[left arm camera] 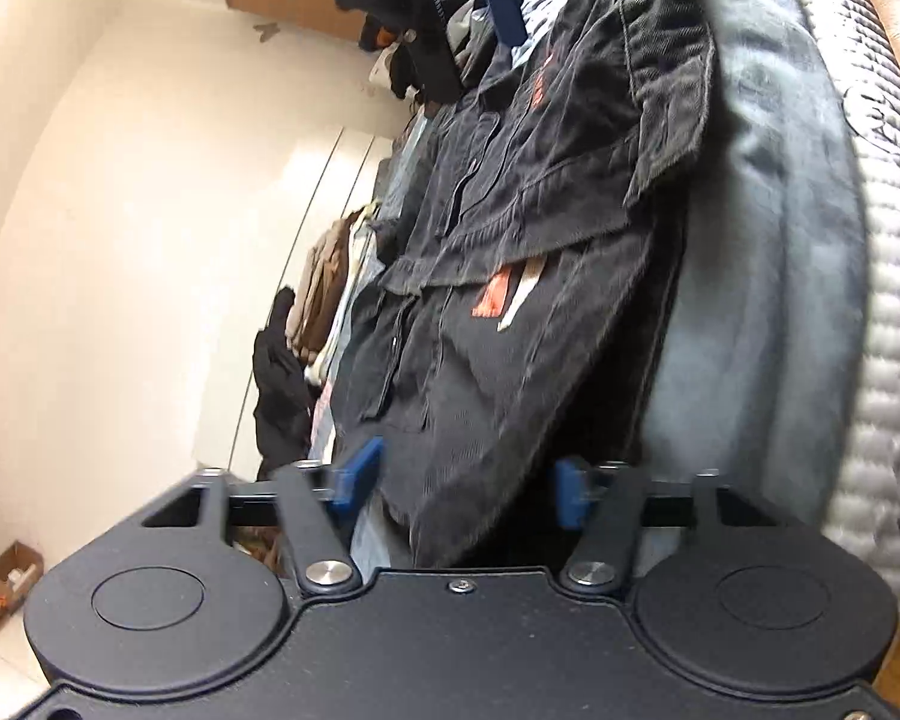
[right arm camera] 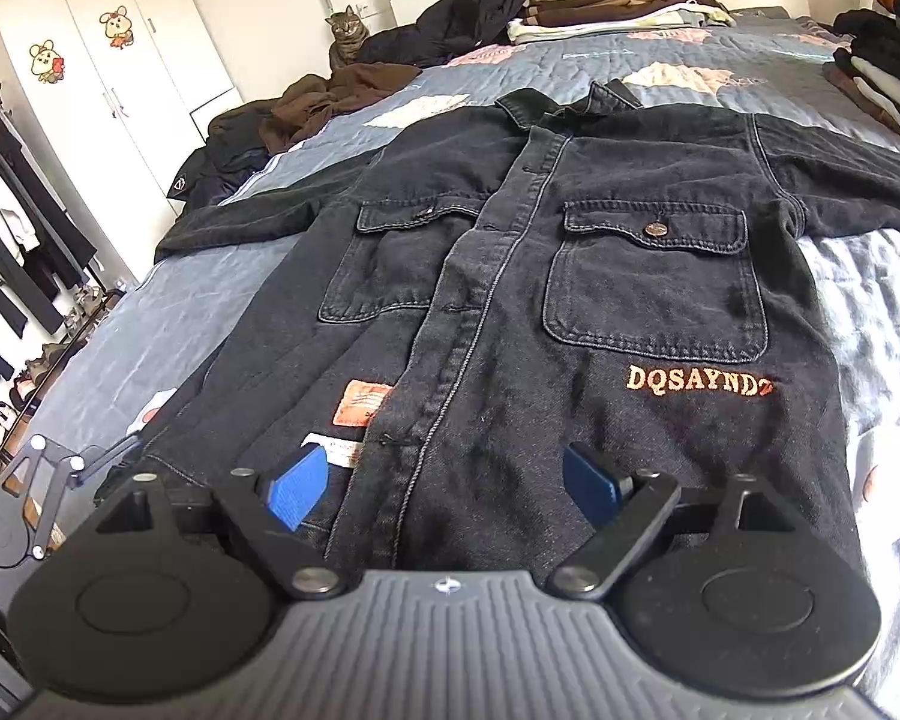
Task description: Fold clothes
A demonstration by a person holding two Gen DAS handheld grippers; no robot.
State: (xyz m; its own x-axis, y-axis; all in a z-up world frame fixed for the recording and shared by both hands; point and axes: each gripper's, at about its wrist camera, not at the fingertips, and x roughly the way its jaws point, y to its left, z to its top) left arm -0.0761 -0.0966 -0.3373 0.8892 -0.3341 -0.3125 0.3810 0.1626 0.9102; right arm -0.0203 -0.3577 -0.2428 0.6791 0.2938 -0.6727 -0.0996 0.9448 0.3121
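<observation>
A black denim jacket [right arm camera: 570, 276] with orange lettering lies face up and buttoned on the bed, sleeves spread, collar at the far end. My right gripper [right arm camera: 447, 486] hovers open over the middle of its near hem, blue fingers [right arm camera: 300, 492] wide apart and holding nothing. The left gripper's black linkage [right arm camera: 42, 480] shows at the jacket's near left corner. In the rolled left wrist view, the jacket [left arm camera: 510, 360] fills the middle and its hem edge sits between my left gripper's [left arm camera: 465, 483] blue fingers [left arm camera: 360, 474], which do not visibly pinch it.
The bed's blue patterned quilt [right arm camera: 180, 312] holds folded stacks [right arm camera: 618, 0] at the head and more folded clothes [right arm camera: 882, 72] at the right. Loose brown and black garments [right arm camera: 342, 96] lie at far left, near a cat [right arm camera: 347, 36]. A wardrobe [right arm camera: 108, 60] and clothes rack [right arm camera: 12, 210] stand left.
</observation>
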